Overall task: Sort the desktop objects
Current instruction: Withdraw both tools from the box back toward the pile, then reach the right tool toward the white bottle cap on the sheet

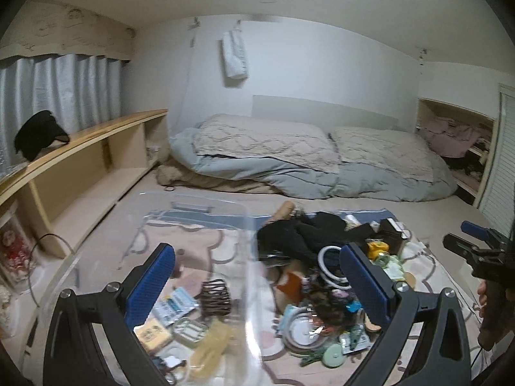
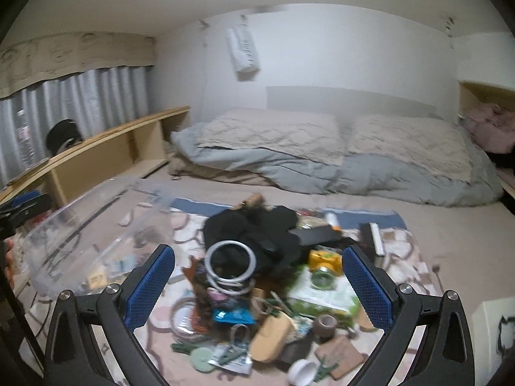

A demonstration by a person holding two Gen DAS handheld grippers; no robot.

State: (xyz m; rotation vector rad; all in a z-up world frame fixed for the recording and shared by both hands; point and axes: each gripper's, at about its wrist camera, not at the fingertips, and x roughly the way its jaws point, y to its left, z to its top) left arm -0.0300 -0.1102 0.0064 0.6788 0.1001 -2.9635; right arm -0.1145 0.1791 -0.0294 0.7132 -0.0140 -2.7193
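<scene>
Desktop objects [image 2: 257,289] are shown heaped on a patterned blanket [image 2: 415,267] spread over the bed, directly ahead of and below the right claw [image 2: 257,289]. Both fingers of the right claw, faced with blue pads [image 2: 151,286], are spread wide; nothing is gripped or touched between them. Framed in the gap are a white coiled ring [image 2: 230,263] resting against a black garment [image 2: 254,228], a yellow item [image 2: 325,259] beyond a green-and-white packet [image 2: 322,296], a roll of brown tape [image 2: 325,323] and a blue card [image 2: 233,315]. To the left of this claw a clear plastic bin [image 2: 87,218] is seen, tilted, with small items visible through its wall.

The left claw [image 1: 257,292] is likewise released, its fingers held fully apart and empty. The near wall of the clear plastic bin [image 1: 248,289] stands between the fingers; whether it is touched cannot be told. Seen through the bin, left of its edge, are a dark wire holder [image 1: 215,299], a printed sachet [image 1: 175,305] and a yellow packet [image 1: 153,334]. The heap lies toward the right finger, with the white coiled ring [image 1: 331,267] just inside it. At the far right of this view, the right claw [image 1: 463,241] appears, well apart from the left one.
</scene>
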